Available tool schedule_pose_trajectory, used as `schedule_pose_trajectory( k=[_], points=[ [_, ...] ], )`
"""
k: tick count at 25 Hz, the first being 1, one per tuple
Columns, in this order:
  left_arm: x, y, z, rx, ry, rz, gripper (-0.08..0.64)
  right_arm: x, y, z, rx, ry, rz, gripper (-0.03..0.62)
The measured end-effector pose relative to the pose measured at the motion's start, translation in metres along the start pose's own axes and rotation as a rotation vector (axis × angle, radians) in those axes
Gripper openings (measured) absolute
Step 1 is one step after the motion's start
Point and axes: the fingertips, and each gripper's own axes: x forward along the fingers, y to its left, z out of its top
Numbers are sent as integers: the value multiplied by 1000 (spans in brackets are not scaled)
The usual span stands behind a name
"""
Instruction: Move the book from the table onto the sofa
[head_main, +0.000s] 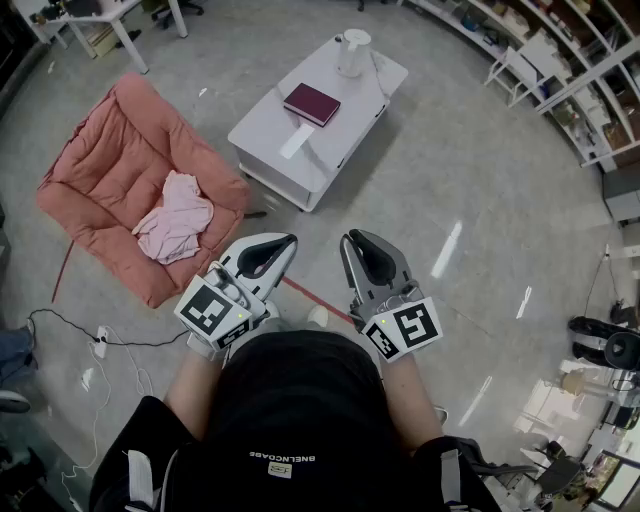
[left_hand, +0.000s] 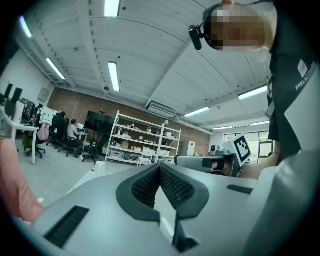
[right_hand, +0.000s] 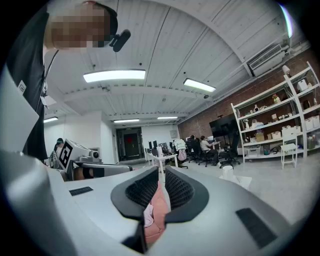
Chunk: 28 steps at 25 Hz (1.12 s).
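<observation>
Over a grey office floor (head_main: 470, 180), standing well back from a low white table (head_main: 262, 135) and holding the left gripper (head_main: 290, 241) and the right gripper (head_main: 349, 239) side by side in front of a black top (head_main: 300, 400), both pointing roughly level toward the furniture. Holding each pair of jaws pressed together, tips meeting, gripping nothing in either gripper view. Looking down on the maroon book (head_main: 311, 103) lying flat and closed on the tabletop, toward its far end, near a white jug (head_main: 353, 52) standing at the far corner and just beside a white strip of paper (head_main: 296, 141) lying nearer the front. Facing, left of the table, a salmon-pink sofa (head_main: 95, 170) sitting low on the floor, carrying a crumpled pale pink cloth (head_main: 176, 218) on its seat, well apart from the book. Looking along the left gripper toward white shelving (left_hand: 142, 142) against a brick wall and people sitting at desks (left_hand: 70, 132); catching, through the slit beneath the right gripper's closed tips, a sliver of the pink sofa. Standing right of a black cable (head_main: 150, 345) snaking to a white plug strip (head_main: 100, 340) at far left.
</observation>
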Motion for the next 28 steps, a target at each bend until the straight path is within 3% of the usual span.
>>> schedule_pose_trajectory(
  k=[10, 16, 20, 28],
  points=[
    [-24, 30, 9, -24, -11, -50, 14, 33, 25, -3, -7, 19, -28, 61],
    [-47, 56, -2, 46, 26, -45, 14, 56, 41, -11, 49, 10, -73, 61],
    [-64, 72, -4, 20, 17, -73, 14, 70, 55, -19, 55, 20, -98, 61],
    [-86, 98, -11, -1, 17, -57, 14, 97, 70, -23, 69, 20, -100, 61]
  ],
)
